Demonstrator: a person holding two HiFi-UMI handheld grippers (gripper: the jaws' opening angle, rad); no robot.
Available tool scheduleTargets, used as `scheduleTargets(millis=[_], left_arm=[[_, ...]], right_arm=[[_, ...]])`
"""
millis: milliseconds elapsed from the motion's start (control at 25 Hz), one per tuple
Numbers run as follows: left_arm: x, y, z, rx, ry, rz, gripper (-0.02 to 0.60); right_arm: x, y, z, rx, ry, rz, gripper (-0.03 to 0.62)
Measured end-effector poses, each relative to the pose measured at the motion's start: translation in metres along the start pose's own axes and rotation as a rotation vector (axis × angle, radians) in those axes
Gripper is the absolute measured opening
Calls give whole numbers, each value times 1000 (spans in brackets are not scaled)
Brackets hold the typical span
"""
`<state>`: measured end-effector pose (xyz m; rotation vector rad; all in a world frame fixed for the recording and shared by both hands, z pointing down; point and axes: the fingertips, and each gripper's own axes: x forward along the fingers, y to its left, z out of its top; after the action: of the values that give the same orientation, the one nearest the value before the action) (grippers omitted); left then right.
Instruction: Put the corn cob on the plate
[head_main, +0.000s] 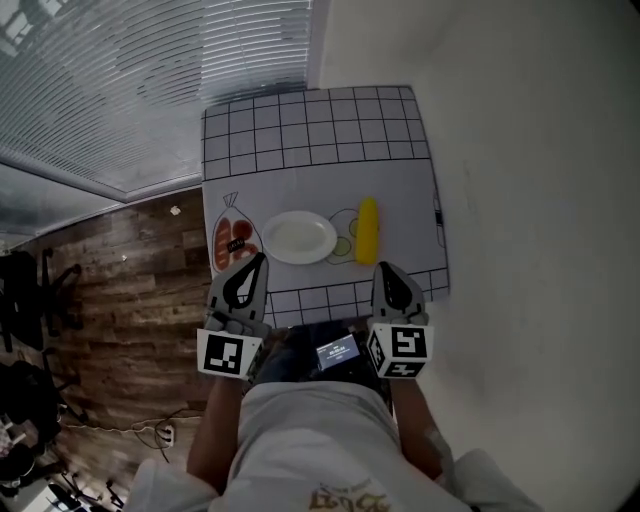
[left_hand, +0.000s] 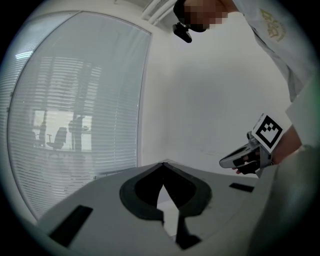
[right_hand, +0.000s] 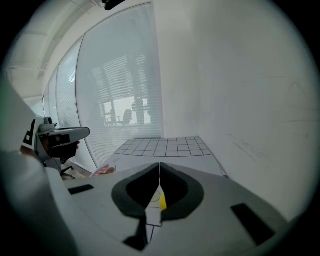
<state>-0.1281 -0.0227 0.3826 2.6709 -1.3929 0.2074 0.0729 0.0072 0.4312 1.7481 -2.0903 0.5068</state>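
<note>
Corn cob (head_main: 367, 229) beside the plate (head_main: 299, 237) shows whole only in head view.

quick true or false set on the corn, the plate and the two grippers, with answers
1. The corn cob lies on the plate. False: it lies on the checked mat to the plate's right in the head view, apart from it.
2. The plate has nothing on it. True.
3. The right gripper holds the corn cob. False: it is shut on nothing and sits short of the cob.
4. The left gripper is shut and empty. True.
</note>
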Motion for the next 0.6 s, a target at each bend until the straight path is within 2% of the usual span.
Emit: scheduleTargets(millis=[200,600], left_arm=[[12,-8,0,20,11,-38,9],[43,-39,-12,85,74,-176,9]], right_arm=[[-2,-9,-7,34,6,-22,8],[-2,-31,-15,85,15,-83,8]])
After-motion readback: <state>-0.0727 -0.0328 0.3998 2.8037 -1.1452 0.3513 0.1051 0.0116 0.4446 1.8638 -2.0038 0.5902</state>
